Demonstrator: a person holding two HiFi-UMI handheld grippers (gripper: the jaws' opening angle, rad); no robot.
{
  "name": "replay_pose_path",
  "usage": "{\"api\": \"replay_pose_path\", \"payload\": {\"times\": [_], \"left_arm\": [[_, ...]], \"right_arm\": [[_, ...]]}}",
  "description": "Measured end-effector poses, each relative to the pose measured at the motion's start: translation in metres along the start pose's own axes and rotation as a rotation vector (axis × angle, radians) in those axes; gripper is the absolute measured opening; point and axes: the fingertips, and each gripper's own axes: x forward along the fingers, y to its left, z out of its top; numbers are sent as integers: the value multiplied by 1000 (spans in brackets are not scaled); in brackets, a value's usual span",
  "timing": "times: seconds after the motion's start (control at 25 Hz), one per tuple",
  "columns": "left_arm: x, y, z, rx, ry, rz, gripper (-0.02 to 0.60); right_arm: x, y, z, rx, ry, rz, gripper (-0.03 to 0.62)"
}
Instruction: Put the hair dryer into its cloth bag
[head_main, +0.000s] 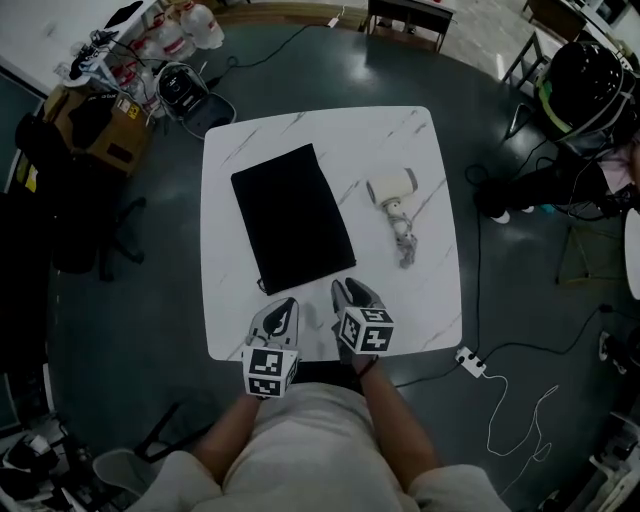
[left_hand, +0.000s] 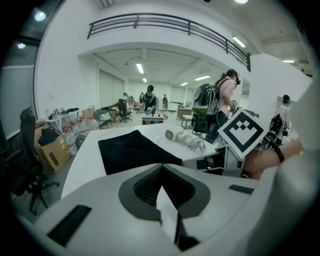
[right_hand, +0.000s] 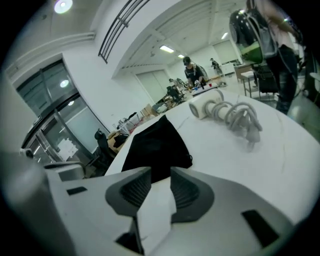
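Down at the near edge of the white table (head_main: 330, 130), both grippers were held side by side, pointing away from the person and across the tabletop. The left gripper (left_hand: 161, 172) had its jaws pressed together with nothing between them. The right gripper (right_hand: 159, 180) had its jaws spread a little, with a bare gap between the ribbed pads, and it held nothing. The black cloth bag (head_main: 292, 215) lay flat on the table just ahead of the left gripper, its near end close to both grippers' tips but apart from them. The white hair dryer (head_main: 392, 190) lay on its side ahead of the right gripper and off to its right, well beyond the jaws. It was outside the bag, with bare tabletop between the two. Its grey cord (head_main: 403, 240) lay bundled on the side of the dryer nearer the right gripper.
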Motion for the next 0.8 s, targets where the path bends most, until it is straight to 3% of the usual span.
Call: {"api": "replay_pose_path", "payload": {"times": [0.24, 0.4, 0.52, 0.8], "left_arm": [[10, 23, -2, 2, 23, 6, 8], [13, 28, -10, 8, 41, 3, 8], [16, 31, -17, 27, 60, 5, 8], [27, 32, -36, 151, 138, 24, 9]], "right_arm": [[33, -18, -7, 81, 55, -80, 115], [46, -22, -6, 85, 63, -90, 96], [43, -16, 4, 96, 29, -55, 25], [24, 19, 43, 231, -66, 86, 20]]}}
